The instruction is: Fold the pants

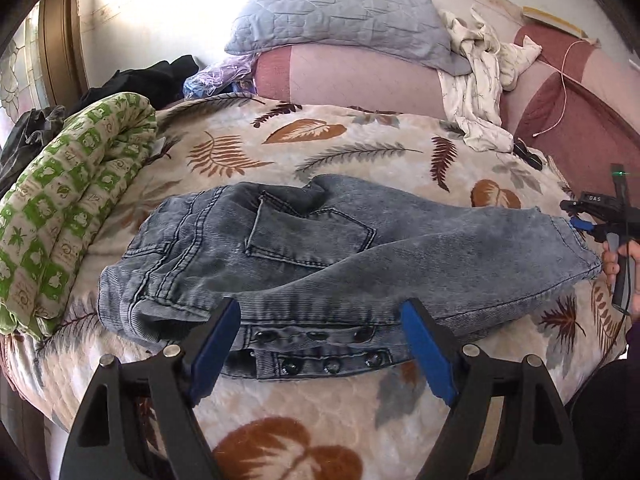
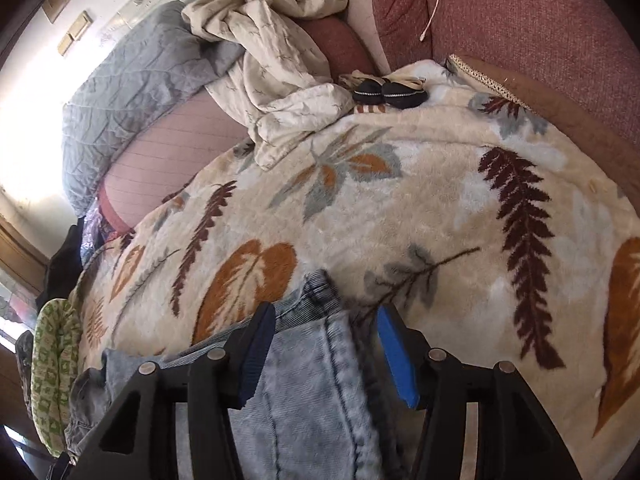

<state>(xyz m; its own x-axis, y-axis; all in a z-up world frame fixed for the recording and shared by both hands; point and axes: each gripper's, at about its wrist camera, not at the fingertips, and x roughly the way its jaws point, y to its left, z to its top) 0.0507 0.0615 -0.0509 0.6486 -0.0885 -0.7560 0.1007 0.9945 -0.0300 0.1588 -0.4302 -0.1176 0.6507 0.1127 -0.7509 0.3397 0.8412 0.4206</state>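
Grey-blue washed denim pants [image 1: 320,248] lie across a leaf-patterned blanket [image 1: 352,148], folded lengthwise, back pocket up, waist to the left and leg ends to the right. My left gripper [image 1: 320,308] stands open just above the near edge, over a strip with dark snap buttons; its blue pads [image 1: 218,340] touch nothing. In the right wrist view the leg end of the pants [image 2: 312,400] lies between the spread fingers of my right gripper [image 2: 325,314], which is open, with its right pad [image 2: 396,356] clear of the cloth. The right gripper [image 1: 592,220] also shows at the leg hem, held by a hand.
A rolled green-patterned quilt [image 1: 72,200] lies left of the pants. Behind are a grey quilted pillow [image 1: 340,12], crumpled white cloth [image 1: 480,80], a white cable [image 1: 562,80] and two small black items [image 2: 388,94]. The bed edge runs close below my left gripper.
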